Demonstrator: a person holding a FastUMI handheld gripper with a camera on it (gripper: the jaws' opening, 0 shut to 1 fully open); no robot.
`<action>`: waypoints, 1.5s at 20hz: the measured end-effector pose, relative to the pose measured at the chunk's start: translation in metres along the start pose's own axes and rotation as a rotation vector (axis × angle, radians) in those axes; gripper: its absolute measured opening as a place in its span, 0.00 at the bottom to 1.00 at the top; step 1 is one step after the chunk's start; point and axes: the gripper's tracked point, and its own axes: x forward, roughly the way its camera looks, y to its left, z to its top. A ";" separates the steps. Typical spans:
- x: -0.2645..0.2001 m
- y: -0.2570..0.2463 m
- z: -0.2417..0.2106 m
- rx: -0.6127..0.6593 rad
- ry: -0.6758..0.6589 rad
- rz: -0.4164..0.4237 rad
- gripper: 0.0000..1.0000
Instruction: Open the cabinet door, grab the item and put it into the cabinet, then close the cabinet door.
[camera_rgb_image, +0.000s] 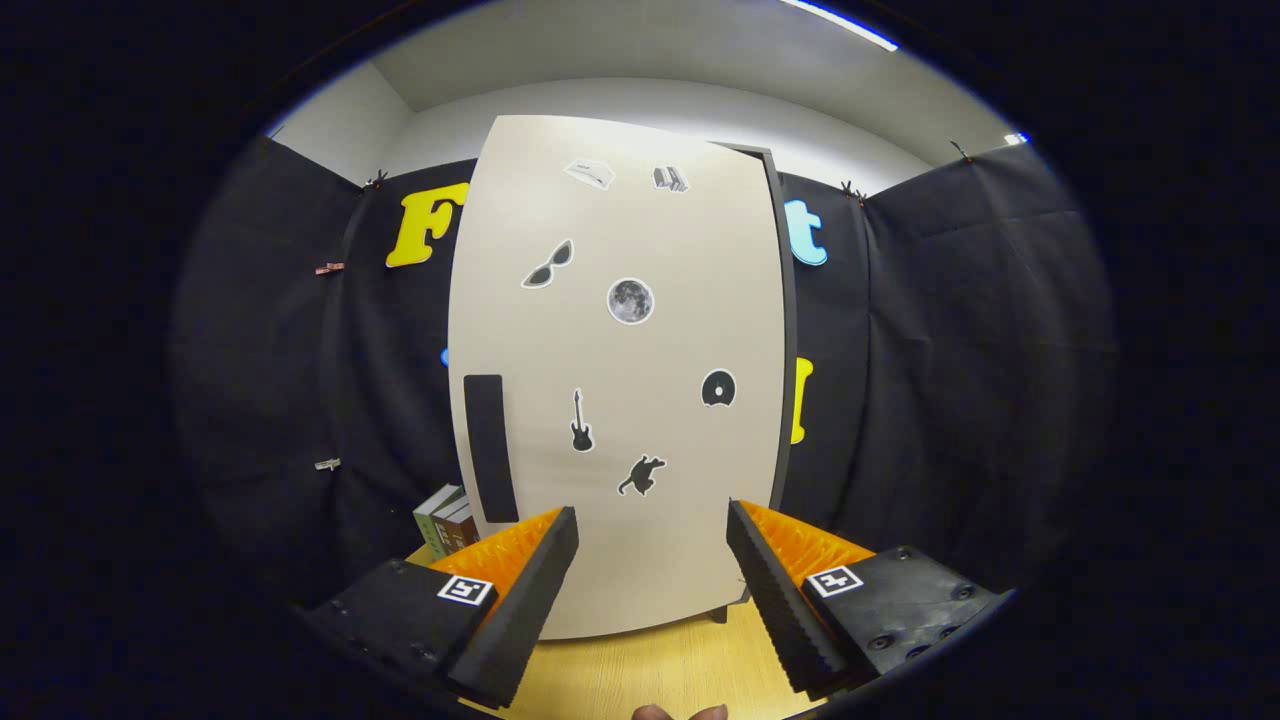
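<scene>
Tool (652, 560) spread wide, nothing between the fingers, aimed square at the door (620, 380) of the cabinet (785, 330). Door shut, or nearly so: only a thin dark edge of the cabinet body visible along its right side. Standing on the worktop (650, 670), close ahead of the fingertips. Dark upright handle (490, 450) low on the door's left side, just above and beyond the left finger; hinge probably on the right, then, so the handle sits where a pull would swing the door most easily. Stickers (630, 300) scattered over the door face, plain decoration.

Books (445, 520) standing on the worktop left of the cabinet, partly hidden behind the left finger; possibly the item to be stored, though not certain. Whether another item already lies inside cannot be told through the shut door.

Fits two stages equally: door yet to be opened with the item outside, or door closed again with the item inside. Wide fingers suit either approaching the handle or having let go of it. Fingertips of a hand (680, 712) just visible below the tool, steadying it.
</scene>
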 end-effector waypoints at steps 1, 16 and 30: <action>0.000 -0.002 0.000 0.000 -0.001 -0.002 0.98; 0.011 -0.008 -0.004 0.010 0.002 0.002 0.97; 0.015 -0.006 -0.004 0.017 -0.001 -0.003 0.98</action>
